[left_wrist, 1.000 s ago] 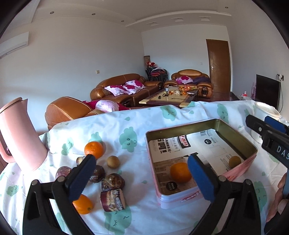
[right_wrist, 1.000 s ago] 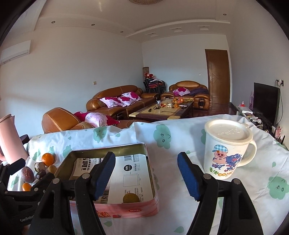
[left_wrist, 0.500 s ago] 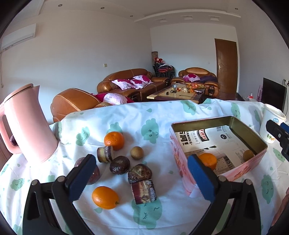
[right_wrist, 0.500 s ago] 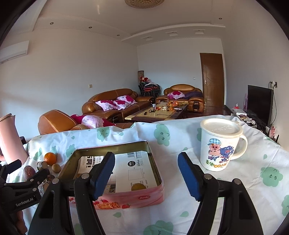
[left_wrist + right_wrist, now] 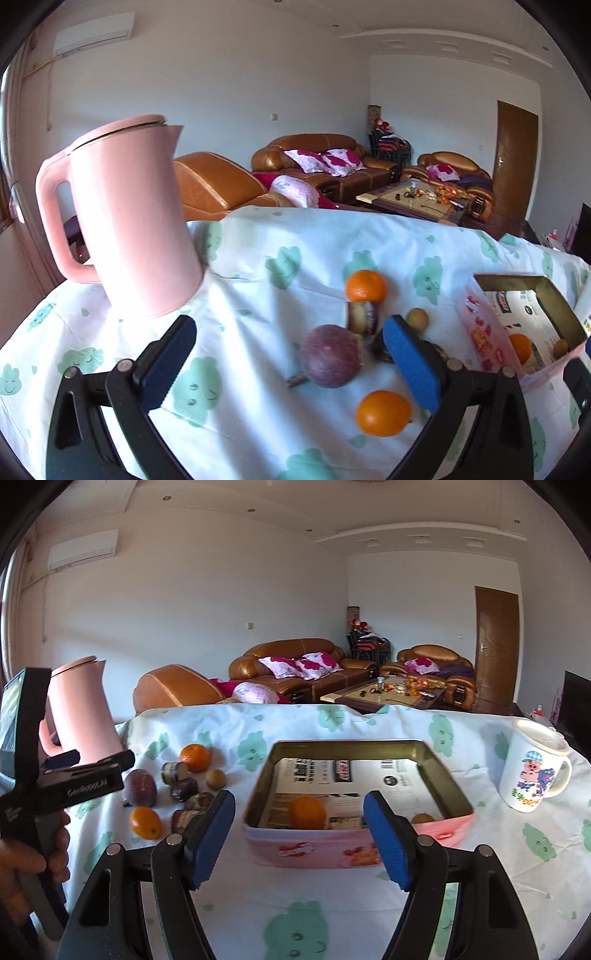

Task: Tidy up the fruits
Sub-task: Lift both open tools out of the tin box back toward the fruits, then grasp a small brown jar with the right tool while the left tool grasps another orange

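White "GenRobot.AI" marks the left gripper (image 5: 92,760); both grippers' fingers gape, holding nothing

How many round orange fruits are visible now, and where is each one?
3. One orange fruit lies inside the pink tin box. Two lie on the cloud-print tablecloth: the far orange and the near orange. Others may be hidden.

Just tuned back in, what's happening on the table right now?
A person is sorting fruit into the pink tin with two hand-held grippers. An orange and a small brown fruit already lie inside. The left gripper, open and empty, faces the loose pile beside the pink kettle, the purple fruit between its fingers' line. The right gripper, also open and empty, hovers at the tin's near side.
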`<state>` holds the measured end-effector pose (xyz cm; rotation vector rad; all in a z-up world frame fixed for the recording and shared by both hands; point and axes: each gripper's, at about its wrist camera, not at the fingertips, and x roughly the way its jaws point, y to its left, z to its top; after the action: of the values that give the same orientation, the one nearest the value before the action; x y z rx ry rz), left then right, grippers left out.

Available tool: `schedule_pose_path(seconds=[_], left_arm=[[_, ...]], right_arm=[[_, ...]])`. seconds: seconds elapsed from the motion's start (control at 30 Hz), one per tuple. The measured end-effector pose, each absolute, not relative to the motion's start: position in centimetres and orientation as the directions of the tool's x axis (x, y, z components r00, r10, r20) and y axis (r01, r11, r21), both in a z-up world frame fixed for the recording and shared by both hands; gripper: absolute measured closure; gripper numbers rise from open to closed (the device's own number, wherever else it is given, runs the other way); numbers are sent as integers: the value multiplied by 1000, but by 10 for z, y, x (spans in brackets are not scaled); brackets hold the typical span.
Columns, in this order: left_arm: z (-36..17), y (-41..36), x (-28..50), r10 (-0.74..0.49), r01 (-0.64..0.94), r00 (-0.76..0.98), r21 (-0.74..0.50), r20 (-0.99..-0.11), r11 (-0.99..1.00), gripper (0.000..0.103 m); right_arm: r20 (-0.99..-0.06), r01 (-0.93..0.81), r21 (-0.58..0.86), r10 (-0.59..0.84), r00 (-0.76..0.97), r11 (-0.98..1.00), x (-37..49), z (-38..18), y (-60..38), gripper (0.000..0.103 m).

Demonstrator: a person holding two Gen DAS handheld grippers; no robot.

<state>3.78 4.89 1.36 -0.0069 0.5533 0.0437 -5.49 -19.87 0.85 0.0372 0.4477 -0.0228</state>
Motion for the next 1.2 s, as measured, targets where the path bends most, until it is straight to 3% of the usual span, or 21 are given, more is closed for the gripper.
schedule_pose_path(seconds=[0.13, 0.2, 0.27, 0.3, 0.8, 0.87, 1.0, 1.07, 1.2], left_arm=[[16, 83, 45, 97, -127, 840, -19, -534, 992, 0], [16, 95, 47, 121, -156, 834, -20, -539, 987, 0], [15, 102, 48, 129, -170, 826, -24, -549, 985, 0], [14, 104, 48, 129, -173, 822, -28, -554, 985, 0], [19, 103, 45, 101, -129, 810, -8, -577, 992, 0], [19, 101, 43, 83, -106, 811, -6, -580, 994, 0], [18, 93, 43, 15, -38, 805, -26, -592, 999, 1], [17, 89, 42, -31, 9, 799, -39, -601, 999, 7], [16, 72, 39, -175, 158, 765, -82, -620, 984, 14]], right_arm=[[-480, -69, 36, 78, 874, 997, -47, 4, -161, 31], [-515, -117, 47, 125, 848, 992, -41, -1, -143, 39], [-554, -139, 67, 152, 818, 988, -33, -7, -130, 55], [-577, -140, 81, 161, 801, 987, -27, -10, -124, 56], [-764, 16, 152, 107, 636, 988, 38, -47, -115, 60], [-759, 11, 167, 121, 640, 986, 39, -47, -117, 69], [-739, -46, 227, 203, 642, 973, 34, -46, -120, 70], [-706, -83, 250, 240, 667, 965, 26, -40, -121, 70], [-617, -131, 191, 223, 755, 973, -2, -17, -125, 70]])
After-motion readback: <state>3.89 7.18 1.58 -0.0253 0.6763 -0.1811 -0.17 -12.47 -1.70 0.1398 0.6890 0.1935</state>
